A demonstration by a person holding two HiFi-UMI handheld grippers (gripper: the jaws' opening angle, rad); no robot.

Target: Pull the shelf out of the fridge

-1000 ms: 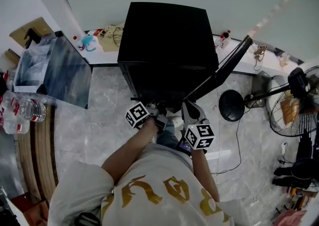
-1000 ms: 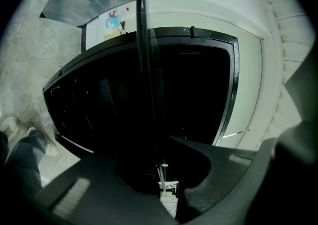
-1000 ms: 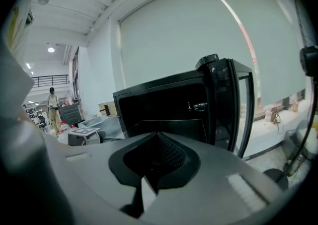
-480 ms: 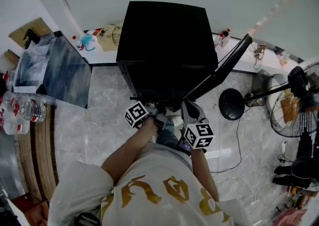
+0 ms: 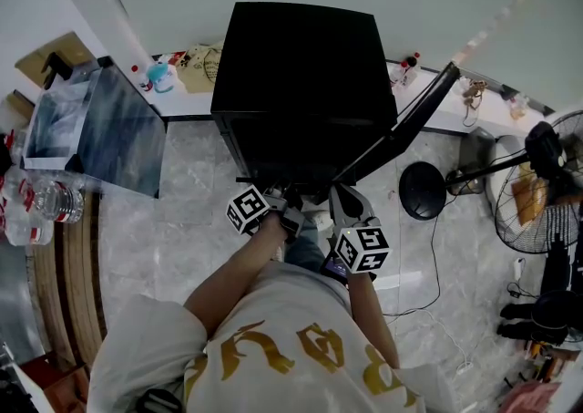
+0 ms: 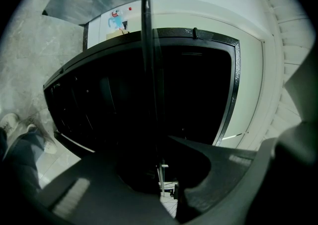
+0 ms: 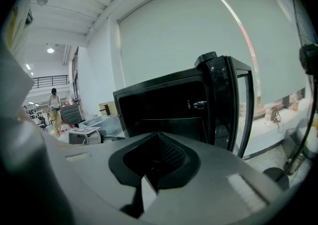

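The black mini fridge [image 5: 305, 74] stands on the floor with its door [image 5: 401, 133] swung open to the right. In the left gripper view the shelf [image 6: 151, 80] shows edge-on as a thin dark plate running from the jaws into the dark cabinet. My left gripper [image 6: 161, 169] is shut on its near edge. In the right gripper view the shelf [image 7: 164, 128] is a dark flat panel reaching from the fridge to my right gripper [image 7: 146, 182], whose jaws are closed on its edge. From the head view both grippers, left [image 5: 290, 212] and right [image 5: 342, 209], sit at the fridge's open front.
A low white ledge [image 5: 187, 101] with small items runs behind the fridge. A clear box [image 5: 96, 129] and water bottles [image 5: 55, 201] lie at the left. A fan [image 5: 537, 192] and its black round base [image 5: 422, 192] stand at the right, cables trailing over the marble floor.
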